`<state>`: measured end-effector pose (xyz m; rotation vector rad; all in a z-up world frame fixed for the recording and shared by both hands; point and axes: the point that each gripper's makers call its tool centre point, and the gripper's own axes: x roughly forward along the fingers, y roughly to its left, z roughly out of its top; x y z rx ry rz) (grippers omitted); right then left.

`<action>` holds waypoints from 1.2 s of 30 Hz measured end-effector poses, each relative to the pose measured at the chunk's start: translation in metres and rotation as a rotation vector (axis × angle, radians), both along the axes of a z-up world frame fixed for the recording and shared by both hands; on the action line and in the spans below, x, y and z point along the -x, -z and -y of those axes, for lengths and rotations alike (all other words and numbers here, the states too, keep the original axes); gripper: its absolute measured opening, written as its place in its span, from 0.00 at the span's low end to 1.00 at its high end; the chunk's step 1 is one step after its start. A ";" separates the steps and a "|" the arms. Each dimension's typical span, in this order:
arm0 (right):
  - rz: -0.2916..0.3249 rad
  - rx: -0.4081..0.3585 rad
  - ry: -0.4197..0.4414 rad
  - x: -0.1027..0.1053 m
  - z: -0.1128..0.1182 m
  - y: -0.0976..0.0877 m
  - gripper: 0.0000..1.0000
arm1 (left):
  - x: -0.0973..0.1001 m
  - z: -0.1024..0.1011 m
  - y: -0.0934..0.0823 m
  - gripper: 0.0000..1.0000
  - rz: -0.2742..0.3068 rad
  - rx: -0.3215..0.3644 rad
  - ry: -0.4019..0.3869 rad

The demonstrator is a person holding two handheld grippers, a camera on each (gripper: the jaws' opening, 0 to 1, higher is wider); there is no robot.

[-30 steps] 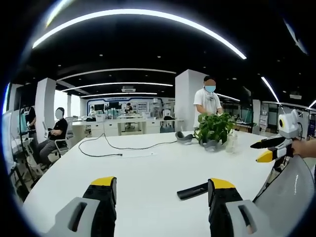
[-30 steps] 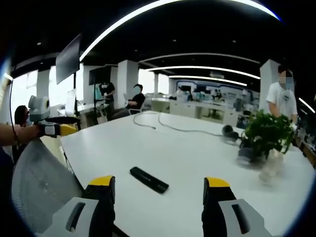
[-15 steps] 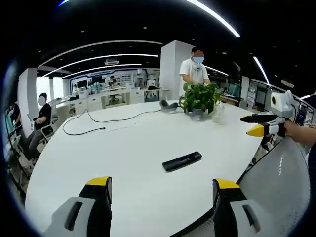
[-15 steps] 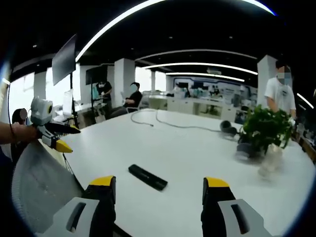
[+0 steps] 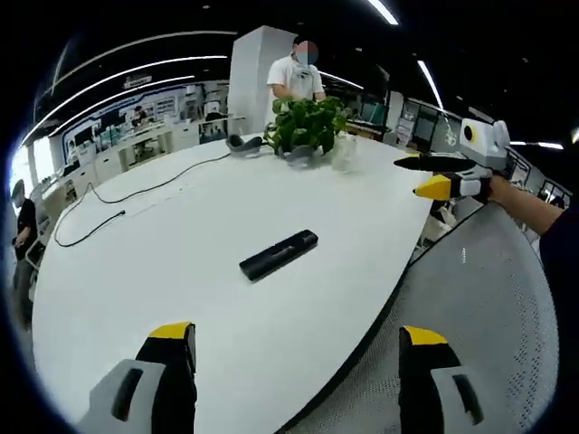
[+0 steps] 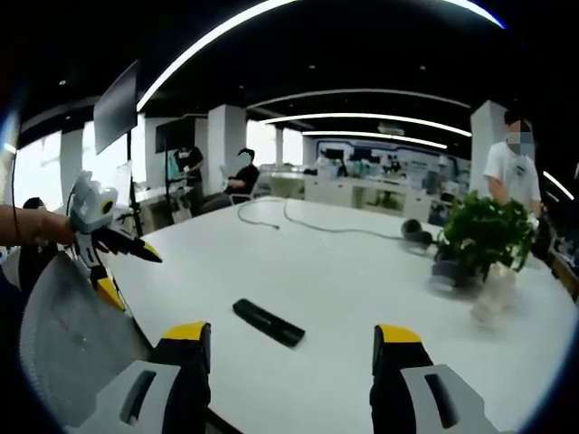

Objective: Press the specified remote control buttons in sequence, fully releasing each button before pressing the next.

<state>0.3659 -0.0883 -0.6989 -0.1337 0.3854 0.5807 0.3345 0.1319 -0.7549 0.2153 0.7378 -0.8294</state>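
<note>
A black remote control [image 5: 279, 255] lies flat on a big white table [image 5: 181, 262], near the table's front edge, with nothing touching it. In the right gripper view the same remote control [image 6: 268, 323] lies just past the two yellow-tipped jaws and a bit to their left. The left gripper [image 5: 298, 339] has its jaws spread wide apart, with nothing between them. It is held above the table edge, well back from the remote control. The right gripper [image 6: 294, 339] also has its jaws wide apart and holds nothing. In the left gripper view the right gripper [image 5: 432, 176] shows up on the right side, held in a person's hand [image 5: 503, 187] over a grey mesh chair back [image 5: 479, 316]. In the right gripper view the left gripper [image 6: 122, 267] shows up on the left side. A green potted plant [image 5: 306, 127] stands at the far side of the table, with dark headphones [image 5: 241, 142] beside it. A black cable [image 5: 99, 212] lies on the table. A person in a white shirt [image 5: 294, 80] stands behind the plant.
</note>
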 end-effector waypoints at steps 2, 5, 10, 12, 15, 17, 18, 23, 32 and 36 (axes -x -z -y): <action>-0.002 -0.002 0.004 -0.001 0.001 0.000 0.71 | -0.007 0.004 0.002 0.90 -0.005 -0.003 0.022; -0.004 0.000 0.004 0.000 0.001 0.001 0.71 | -0.015 0.011 0.004 0.89 -0.019 -0.007 0.061; -0.009 0.010 0.000 0.000 0.001 0.002 0.70 | -0.029 0.020 0.005 0.87 -0.020 -0.024 0.121; -0.012 0.011 0.000 0.000 0.000 0.003 0.70 | -0.036 0.022 0.007 0.87 -0.021 -0.046 0.146; -0.014 0.011 0.002 0.000 0.001 0.003 0.69 | -0.045 0.024 0.010 0.84 -0.012 -0.079 0.178; -0.015 0.010 0.004 0.000 0.001 0.004 0.69 | -0.053 0.023 0.014 0.82 0.004 -0.118 0.189; -0.015 0.010 0.006 0.000 0.002 0.004 0.69 | -0.055 0.024 0.017 0.81 0.003 -0.123 0.188; -0.019 0.006 0.023 -0.001 0.005 0.004 0.69 | -0.064 0.027 0.031 0.80 -0.019 -0.145 0.197; -0.024 0.022 0.033 -0.002 0.008 0.007 0.69 | -0.080 0.042 0.043 0.76 -0.038 -0.164 0.248; -0.027 0.023 0.044 -0.002 0.010 0.007 0.68 | -0.090 0.043 0.047 0.76 -0.045 -0.194 0.274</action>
